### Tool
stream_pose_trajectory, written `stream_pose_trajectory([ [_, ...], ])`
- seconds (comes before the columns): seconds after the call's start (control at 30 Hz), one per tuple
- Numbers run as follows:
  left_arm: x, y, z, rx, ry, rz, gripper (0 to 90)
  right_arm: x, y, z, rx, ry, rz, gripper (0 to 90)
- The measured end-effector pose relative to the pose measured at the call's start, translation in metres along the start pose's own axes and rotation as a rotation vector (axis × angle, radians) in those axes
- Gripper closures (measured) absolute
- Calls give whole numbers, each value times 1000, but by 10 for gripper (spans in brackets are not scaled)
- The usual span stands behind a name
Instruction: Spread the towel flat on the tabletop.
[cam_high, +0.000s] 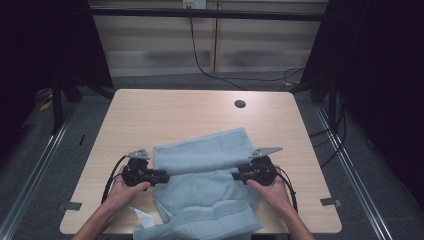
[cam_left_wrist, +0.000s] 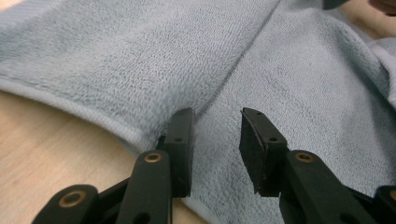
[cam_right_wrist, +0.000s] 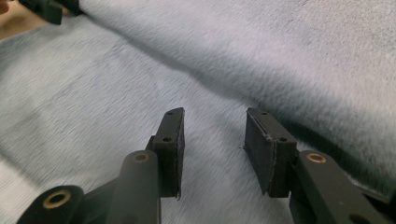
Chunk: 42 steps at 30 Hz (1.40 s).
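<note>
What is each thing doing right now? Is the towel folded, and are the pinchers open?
Towel: light blue, partly folded, far flap laid over the middle, near end hanging off the table edge.
Left gripper: open over the towel's fold, nothing pinched.
Right gripper: open over the towel, nothing pinched.

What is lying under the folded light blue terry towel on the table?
Under the light blue terry towel is the pale wooden table. A white tag or paper strip sticks out near its left front edge. Whatever else lies beneath is covered and cannot be seen.
</note>
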<state>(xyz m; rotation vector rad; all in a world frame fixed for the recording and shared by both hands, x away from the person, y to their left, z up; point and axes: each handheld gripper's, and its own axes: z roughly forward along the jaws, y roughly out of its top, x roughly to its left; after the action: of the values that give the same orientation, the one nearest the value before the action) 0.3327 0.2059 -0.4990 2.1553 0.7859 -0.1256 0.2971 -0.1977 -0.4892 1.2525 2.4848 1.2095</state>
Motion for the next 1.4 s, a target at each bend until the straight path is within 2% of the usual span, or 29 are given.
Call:
stream_pose_trajectory([
  [0.07, -3, -2, 2, -1, 4, 17, 653, -2, -1, 6, 17, -15, 15, 562],
  [0.1, -3, -2, 2, -1, 4, 17, 652, 1, -3, 8, 42, -19, 7, 560],
  [0.13, -11, -5, 1, 12, 10, 50, 652, 4, -5, 8, 50, -26, -20, 560],
  [0.17, -14, -9, 0, 10, -3, 57, 653, 6, -7, 6, 51, -12, -19, 562],
  [0.33, -29, -29, -11, 10, -50, 55, 669, 23, -27, -7, 47, 18, -33, 578],
  [0.4, -33, -32, -13, 16, -51, 54, 669, 30, -34, -12, 47, 32, -35, 578],
  [0.43, -40, -36, -16, 33, -49, 71, 668, 34, -39, -16, 52, 40, -38, 582],
  [0.53, -43, -34, -11, 17, -22, 65, 667, 39, -45, -23, 58, 29, -42, 591],
  [0.57, -41, -30, -9, 15, 6, 62, 674, 38, -45, -23, 60, 18, -43, 620],
  [0.6, -39, -27, -7, 11, 16, 66, 684, 36, -44, -23, 58, -22, -52, 626],
  [0.63, -39, -27, -7, 11, 16, 66, 698, 36, -44, -23, 58, -22, -52, 626],
  [0.67, -31, -17, -1, 7, 48, 81, 721, 23, -38, -19, 39, -32, -8, 634],
  [0.7, -31, -17, -1, 7, 48, 81, 722, 16, -35, -17, 28, -23, 8, 643],
  [0.73, -20, -5, 6, 6, 63, 46, 723, 7, -29, -13, 25, -13, 20, 644],
  [0.77, -20, -5, 6, 6, 63, 46, 723, 2, -25, -10, 21, -4, 25, 640],
  [0.8, -12, 6, 13, -2, 83, 24, 723, -2, -20, -6, 17, -7, 30, 636],
  [0.87, -7, 14, 18, -2, 95, 15, 728, -7, -11, 0, 24, -35, 21, 611],
  [0.93, -3, 18, 21, -3, 104, 14, 736, -9, -6, 4, 28, -58, 11, 605],
  [0.97, 4, 23, 23, -12, 123, 15, 765, -17, 3, 11, 27, -77, 18, 608],
  [1.0, 4, 23, 23, -12, 123, 15, 780, -17, 3, 11, 27, -77, 18, 608],
  [1.03, 13, 27, 23, -10, 117, 1, 790, -27, 9, 15, 12, -106, 35, 638],
  [1.1, 17, 28, 23, -18, 138, 0, 799, -36, 13, 18, 1, -91, 46, 651],
  [1.13, 24, 28, 23, -49, 138, -34, 800, -40, 15, 20, -3, -100, 53, 665],
  [1.2, 27, 27, 23, -61, 142, -45, 820, -42, 16, 21, -8, -108, 52, 665],
  [1.23, 26, 29, 22, -51, 178, -21, 820, -45, 21, 25, -14, -126, 51, 661],
  [1.3, 27, 31, 22, -39, 210, -2, 820, -45, 25, 29, -12, -151, 38, 648],
  [1.33, 27, 31, 22, -39, 210, -2, 819, -45, 25, 29, -12, -151, 38, 648],
  [1.37, 31, 34, 24, -56, 258, -23, 821, -46, 30, 35, -20, -174, 41, 642],
  [1.4, 34, 36, 25, -70, 270, -35, 820, -48, 32, 37, -23, -183, 40, 639],
])
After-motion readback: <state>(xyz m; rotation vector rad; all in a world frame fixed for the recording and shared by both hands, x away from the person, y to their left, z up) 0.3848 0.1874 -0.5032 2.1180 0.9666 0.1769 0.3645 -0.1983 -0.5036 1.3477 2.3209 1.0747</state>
